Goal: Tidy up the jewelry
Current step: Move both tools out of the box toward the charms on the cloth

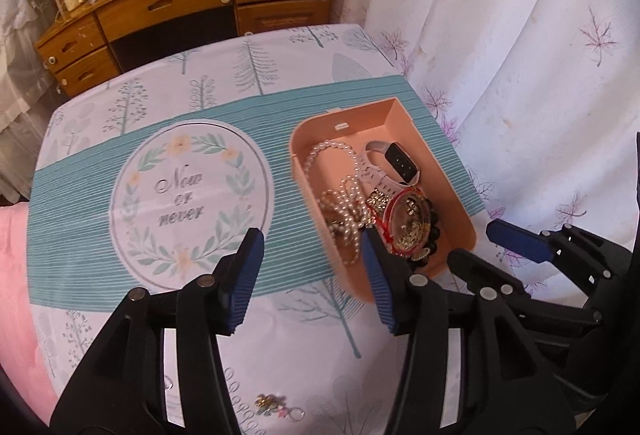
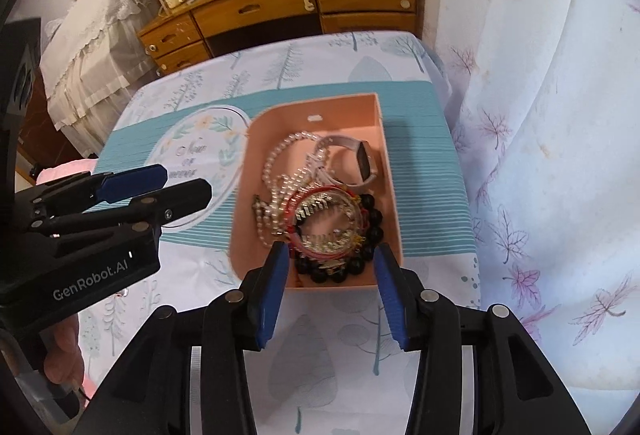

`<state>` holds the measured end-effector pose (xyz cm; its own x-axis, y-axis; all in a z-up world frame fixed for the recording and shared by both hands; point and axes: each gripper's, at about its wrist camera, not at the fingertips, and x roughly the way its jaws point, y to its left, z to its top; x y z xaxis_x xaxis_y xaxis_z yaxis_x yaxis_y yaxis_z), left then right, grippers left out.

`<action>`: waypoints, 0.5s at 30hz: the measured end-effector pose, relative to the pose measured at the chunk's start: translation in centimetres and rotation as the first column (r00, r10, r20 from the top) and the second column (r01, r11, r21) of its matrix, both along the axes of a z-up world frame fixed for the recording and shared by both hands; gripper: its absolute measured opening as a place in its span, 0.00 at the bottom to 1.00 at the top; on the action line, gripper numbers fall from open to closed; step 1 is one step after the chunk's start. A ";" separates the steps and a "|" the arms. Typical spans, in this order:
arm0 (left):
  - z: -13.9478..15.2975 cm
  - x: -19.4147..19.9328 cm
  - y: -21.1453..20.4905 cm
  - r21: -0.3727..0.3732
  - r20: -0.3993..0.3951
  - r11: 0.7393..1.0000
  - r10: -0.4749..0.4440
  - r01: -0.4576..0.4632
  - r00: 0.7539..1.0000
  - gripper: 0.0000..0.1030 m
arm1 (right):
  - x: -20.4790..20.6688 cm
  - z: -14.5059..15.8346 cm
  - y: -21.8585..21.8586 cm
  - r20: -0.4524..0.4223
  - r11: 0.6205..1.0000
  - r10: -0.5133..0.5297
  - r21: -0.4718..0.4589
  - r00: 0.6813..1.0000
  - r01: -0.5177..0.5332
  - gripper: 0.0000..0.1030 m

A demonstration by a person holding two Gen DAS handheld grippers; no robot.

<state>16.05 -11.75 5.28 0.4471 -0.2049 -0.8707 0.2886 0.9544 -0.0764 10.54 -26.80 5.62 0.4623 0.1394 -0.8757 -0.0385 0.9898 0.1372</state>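
Both the left gripper (image 1: 312,247) and right gripper (image 2: 330,263) stand open, empty. Ahead, the pearl strand (image 2: 276,171) probably handles limp and slippery; pinch a bunched loop.

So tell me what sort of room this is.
Probably a bedroom or living space in a home: a cluttered wooden desk with drawers, leaf-print curtains, and a table under a tree-print cloth holding a pink box of jewelry.
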 end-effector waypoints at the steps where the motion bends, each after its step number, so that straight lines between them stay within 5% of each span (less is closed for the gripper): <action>1: 0.3 -0.3 0.4 0.001 0.008 1.000 0.004 -0.004 1.000 0.48 | -0.3 0.4 0.3 0.008 1.000 0.006 0.000 1.000 -0.006 0.43; 15: 2.5 -6.2 6.4 -0.003 0.072 0.998 0.065 -0.065 0.995 0.53 | -4.5 3.9 4.8 0.081 0.993 0.120 -0.014 0.989 -0.120 0.44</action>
<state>9.88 -5.35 7.75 0.5213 -0.1737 -0.8355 0.2307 0.9713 -0.0580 6.05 -22.01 9.53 0.5128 0.1903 -0.8371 -0.1679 0.9785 0.1196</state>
